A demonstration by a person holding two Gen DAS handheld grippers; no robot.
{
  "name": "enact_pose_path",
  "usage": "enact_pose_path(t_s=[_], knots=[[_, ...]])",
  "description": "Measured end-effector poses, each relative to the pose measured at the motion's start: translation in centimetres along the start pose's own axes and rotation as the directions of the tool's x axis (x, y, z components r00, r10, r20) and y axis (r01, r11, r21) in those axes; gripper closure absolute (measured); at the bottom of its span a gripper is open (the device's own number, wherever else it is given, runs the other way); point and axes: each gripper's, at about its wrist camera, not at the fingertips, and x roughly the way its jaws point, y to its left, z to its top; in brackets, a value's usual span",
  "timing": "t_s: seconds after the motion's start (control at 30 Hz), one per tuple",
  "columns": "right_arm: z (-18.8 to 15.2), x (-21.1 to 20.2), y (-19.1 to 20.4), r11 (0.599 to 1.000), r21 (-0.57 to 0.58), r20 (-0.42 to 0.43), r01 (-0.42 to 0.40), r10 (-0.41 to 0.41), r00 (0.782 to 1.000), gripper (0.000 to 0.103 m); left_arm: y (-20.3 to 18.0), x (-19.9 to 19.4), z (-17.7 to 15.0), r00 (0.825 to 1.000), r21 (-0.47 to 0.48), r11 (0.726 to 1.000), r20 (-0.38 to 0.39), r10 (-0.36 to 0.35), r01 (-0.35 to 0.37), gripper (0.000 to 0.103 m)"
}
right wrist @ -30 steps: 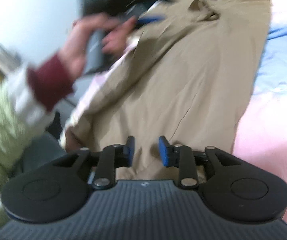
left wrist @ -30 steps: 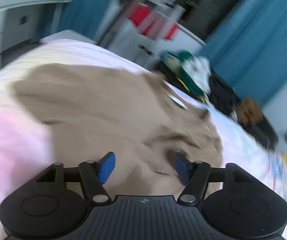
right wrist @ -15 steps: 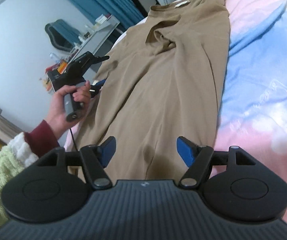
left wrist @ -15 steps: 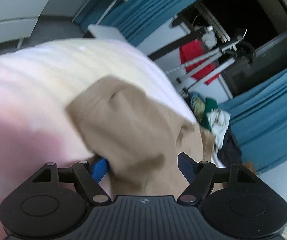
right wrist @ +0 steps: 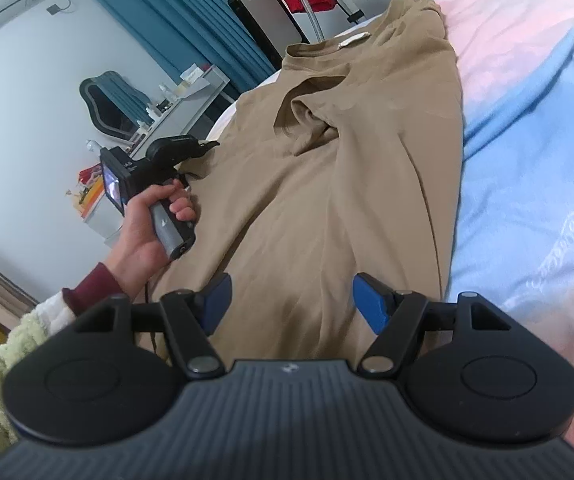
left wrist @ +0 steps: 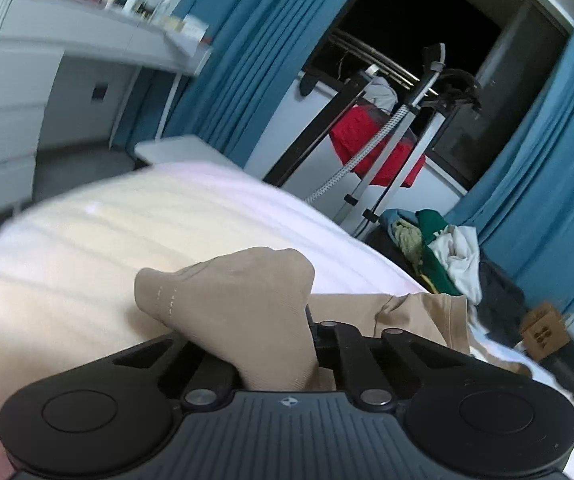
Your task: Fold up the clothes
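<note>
A tan T-shirt (right wrist: 359, 152) lies lengthwise on the bed, collar at the far end, partly folded along its length. My left gripper (left wrist: 263, 328) is shut on a bunched fold of the tan shirt (left wrist: 243, 300), which hides its fingertips. In the right wrist view the left gripper (right wrist: 183, 152) sits at the shirt's left edge, held by a hand. My right gripper (right wrist: 291, 304) is open and empty, just above the shirt's near end.
The bed has a pink, cream and blue sheet (right wrist: 527, 128). A garment steamer stand with a red cloth (left wrist: 375, 148), a pile of clothes (left wrist: 439, 248), teal curtains (left wrist: 247, 60) and a white desk (left wrist: 67, 40) stand beyond the bed.
My left gripper closed on the shirt's left edge and lifted a fold of it. My right gripper opened wide and stays over the shirt's near end.
</note>
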Motion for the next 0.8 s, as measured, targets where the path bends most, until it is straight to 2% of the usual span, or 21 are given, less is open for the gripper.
enact_pose_path(t_s=[0.07, 0.1, 0.27, 0.37, 0.5, 0.57, 0.7, 0.8], knots=[[0.0, -0.2, 0.2, 1.0, -0.001, 0.008, 0.008, -0.008, 1.0, 0.032, -1.9, -0.9, 0.1, 0.999, 0.105, 0.994, 0.034, 0.026, -0.03, 0.097], [0.0, -0.3, 0.4, 1.0, -0.001, 0.016, 0.01, -0.01, 1.0, 0.032, -3.3, -1.5, 0.0, 0.998, 0.179, 0.983, 0.053, 0.04, -0.048, 0.097], [0.1, -1.6, 0.8, 0.998, -0.001, 0.078, 0.056, -0.056, 0.995, 0.033, -10.7, -4.4, -0.7, 0.99, 0.434, 0.894, 0.121, 0.069, -0.115, 0.098], [0.1, -2.6, 0.8, 0.994, 0.003, 0.12, 0.112, -0.111, 0.986, 0.033, -16.6, -5.0, -1.7, 0.988, 0.563, 0.815, 0.141, 0.063, -0.133, 0.098], [0.3, -4.0, 0.2, 0.982, 0.035, 0.173, 0.184, -0.187, 0.967, 0.033, -24.7, -5.6, -5.5, 0.993, 0.705, 0.701, 0.118, 0.031, -0.106, 0.098], [0.5, -4.7, -0.5, 0.977, 0.072, 0.196, 0.202, -0.213, 0.957, 0.032, -28.8, -5.0, -8.6, 0.997, 0.768, 0.636, 0.078, 0.016, -0.071, 0.098], [0.9, -5.7, -2.1, 0.962, 0.148, 0.221, 0.228, -0.257, 0.941, 0.032, -34.1, -3.3, -15.2, 1.0, 0.836, 0.549, -0.005, 0.01, -0.001, 0.097], [0.9, -6.0, -3.0, 0.957, 0.189, 0.218, 0.221, -0.261, 0.94, 0.032, -36.3, -1.6, -20.2, 0.998, 0.875, 0.482, -0.064, 0.012, 0.051, 0.097]])
